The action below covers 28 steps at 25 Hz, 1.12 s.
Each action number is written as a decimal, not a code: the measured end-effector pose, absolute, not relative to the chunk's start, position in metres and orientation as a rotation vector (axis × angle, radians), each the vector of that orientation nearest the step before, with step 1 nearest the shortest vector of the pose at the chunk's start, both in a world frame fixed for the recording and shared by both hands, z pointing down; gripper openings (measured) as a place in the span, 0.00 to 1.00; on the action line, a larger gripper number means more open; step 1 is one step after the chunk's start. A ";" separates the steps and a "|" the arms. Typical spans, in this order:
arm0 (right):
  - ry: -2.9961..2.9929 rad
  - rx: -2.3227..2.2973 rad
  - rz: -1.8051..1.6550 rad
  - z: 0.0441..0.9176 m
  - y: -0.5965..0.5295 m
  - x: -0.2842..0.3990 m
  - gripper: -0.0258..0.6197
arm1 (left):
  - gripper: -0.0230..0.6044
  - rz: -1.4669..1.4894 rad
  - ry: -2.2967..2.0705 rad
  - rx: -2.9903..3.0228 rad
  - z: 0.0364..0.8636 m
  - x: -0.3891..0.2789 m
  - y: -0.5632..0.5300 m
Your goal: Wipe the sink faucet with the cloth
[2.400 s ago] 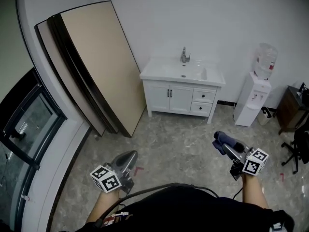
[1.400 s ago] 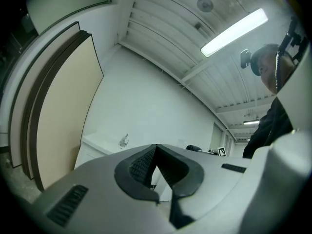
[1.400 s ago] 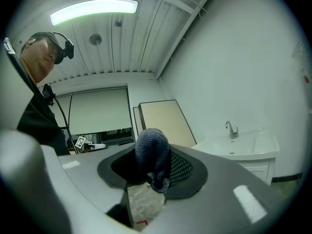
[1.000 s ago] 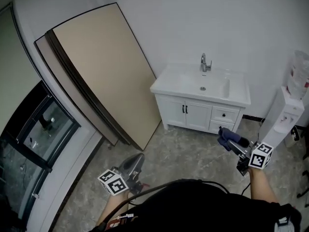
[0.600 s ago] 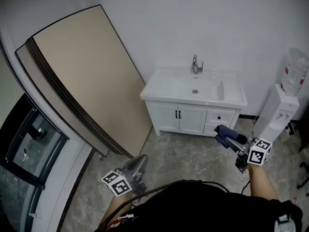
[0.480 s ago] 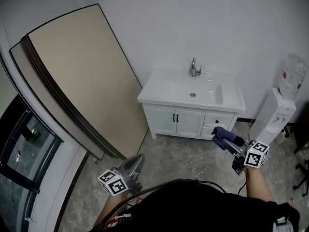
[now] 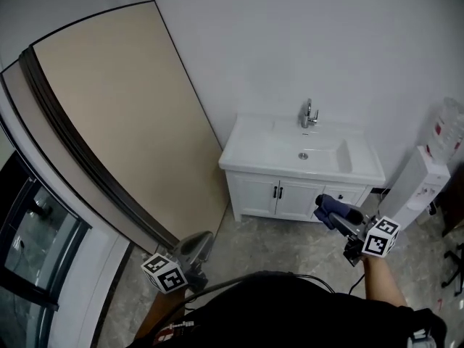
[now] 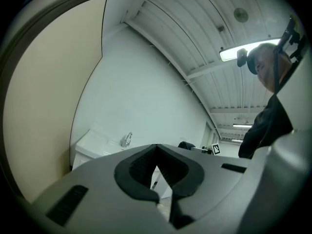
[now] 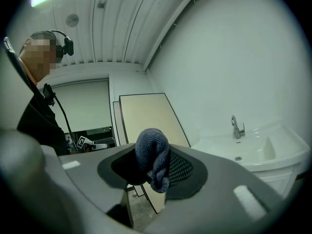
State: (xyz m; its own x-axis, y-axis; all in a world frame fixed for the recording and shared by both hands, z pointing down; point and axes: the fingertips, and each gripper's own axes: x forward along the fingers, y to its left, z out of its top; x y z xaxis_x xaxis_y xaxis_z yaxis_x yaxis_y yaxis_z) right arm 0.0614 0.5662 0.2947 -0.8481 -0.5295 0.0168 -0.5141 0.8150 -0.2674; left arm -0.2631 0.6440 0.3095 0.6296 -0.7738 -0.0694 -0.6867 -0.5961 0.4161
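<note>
Two grippers in play, both held low over the stone floor (image 7: 290, 245), well short of the sink (image 7: 286, 167). The right gripper (image 7: 328, 207) has its jaws clamped on the dark blue cloth (image 7: 333, 209). In the right gripper view the cloth (image 9: 152, 156) is a knitted bundle bulging up between the pads and hanging over the front. Its marker cube (image 7: 378, 238) sits just behind, above the person's forearm.

Over to the left gripper (image 7: 197, 240): its jaws are pressed together at the tips, with nothing between them. The left gripper view confirms it, the dark pads (image 8: 141, 167) meeting at a point with only a thin slit below.

Ahead of the right gripper and up, well apart from the cloth, stands the chrome faucet (image 7: 309, 114), upright at the back edge of the white sink. From the right gripper view the faucet (image 9: 236, 126) is off to the right of the jaws, and from the left gripper view it (image 8: 126, 140) is small and far, just left of the jaw tips. Beneath the sink sits a white cabinet (image 7: 279, 194), nearly level with the cloth. Left of both grippers, big beige boards (image 7: 109, 122) lean against the wall. Right of the right gripper stands a white water dispenser (image 7: 423, 181).
</note>
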 end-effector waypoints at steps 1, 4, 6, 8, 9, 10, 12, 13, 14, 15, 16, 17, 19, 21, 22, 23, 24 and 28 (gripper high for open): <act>2.944 -0.843 -0.416 0.297 0.559 0.052 0.26 | 0.02 -0.348 -1.160 2.500 0.312 -0.271 0.635; 2.968 -0.848 -0.429 0.302 0.534 0.032 0.26 | 0.02 -0.337 -1.167 2.484 0.312 -0.288 0.607; 2.972 -0.853 -0.437 0.303 0.516 0.027 0.26 | 0.02 -0.338 -1.164 2.477 0.315 -0.294 0.590; 2.969 -0.860 -0.453 0.306 0.495 0.027 0.26 | 0.02 -0.336 -1.160 2.469 0.322 -0.296 0.573; 2.966 -0.860 -0.462 0.308 0.483 0.028 0.26 | 0.02 -0.331 -1.166 2.461 0.324 -0.297 0.563; 2.964 -0.855 -0.471 0.310 0.470 0.027 0.26 | 0.02 -0.327 -1.173 2.454 0.326 -0.297 0.553; 2.967 -0.819 -0.478 0.314 0.443 0.026 0.26 | 0.02 -0.327 -1.182 2.459 0.330 -0.295 0.530; 2.977 -0.793 -0.474 0.316 0.429 0.025 0.26 | 0.02 -0.327 -1.191 2.464 0.331 -0.292 0.518; 2.987 -0.768 -0.467 0.317 0.413 0.025 0.26 | 0.02 -0.329 -1.206 2.463 0.330 -0.289 0.504; 2.994 -0.746 -0.460 0.316 0.396 0.026 0.26 | 0.02 -0.336 -1.225 2.452 0.327 -0.284 0.487; 2.997 -0.729 -0.453 0.313 0.377 0.029 0.26 | 0.02 -0.348 -1.240 2.440 0.321 -0.276 0.471; 2.998 -0.712 -0.446 0.308 0.359 0.034 0.26 | 0.02 -0.362 -1.242 2.438 0.315 -0.266 0.455; 3.011 -0.678 -0.429 0.299 0.326 0.048 0.26 | 0.02 -0.368 -1.238 2.457 0.305 -0.243 0.429; 3.023 -0.654 -0.424 0.293 0.295 0.064 0.26 | 0.02 -0.355 -1.274 2.458 0.301 -0.229 0.405; 3.023 -0.644 -0.430 0.291 0.279 0.071 0.26 | 0.02 -0.363 -1.296 2.447 0.298 -0.225 0.393; 3.021 -0.630 -0.437 0.288 0.264 0.078 0.26 | 0.02 -0.376 -1.316 2.435 0.295 -0.221 0.383; 3.021 -0.614 -0.440 0.286 0.251 0.083 0.26 | 0.02 -0.387 -1.334 2.425 0.293 -0.216 0.374; 3.021 -0.537 -0.423 0.283 0.212 0.095 0.26 | 0.02 -0.374 -1.396 2.395 0.296 -0.196 0.348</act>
